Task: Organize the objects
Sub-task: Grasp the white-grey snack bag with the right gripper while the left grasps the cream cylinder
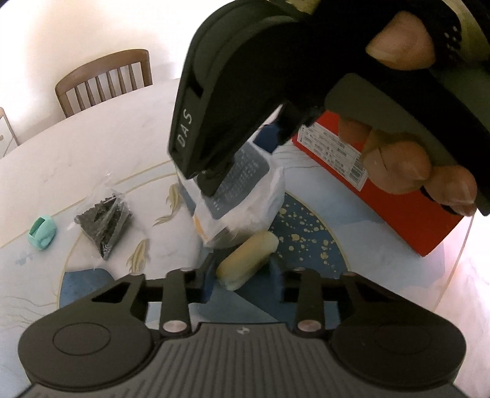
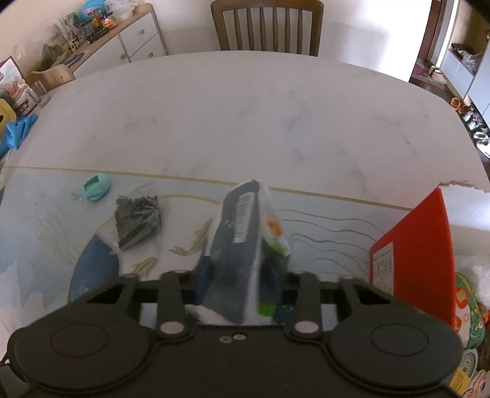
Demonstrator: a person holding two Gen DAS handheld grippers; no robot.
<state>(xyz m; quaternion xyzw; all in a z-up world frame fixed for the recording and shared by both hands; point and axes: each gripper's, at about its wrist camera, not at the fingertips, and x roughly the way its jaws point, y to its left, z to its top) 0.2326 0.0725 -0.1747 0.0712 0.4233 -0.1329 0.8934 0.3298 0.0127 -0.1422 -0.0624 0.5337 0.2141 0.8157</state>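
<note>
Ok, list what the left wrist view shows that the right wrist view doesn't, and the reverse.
Left only: the pale yellow roll between the left gripper fingers, and the right gripper's body from outside.
Right only: the sideboard, the blue cloth.
Both: the red box, wrapped dark-blue packet, black-bits bag, mint holder, chair.

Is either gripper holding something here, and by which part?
Left gripper: shut on the pale yellow roll, at its near end. Right gripper: shut on the dark blue packet, across its near lower end.
</note>
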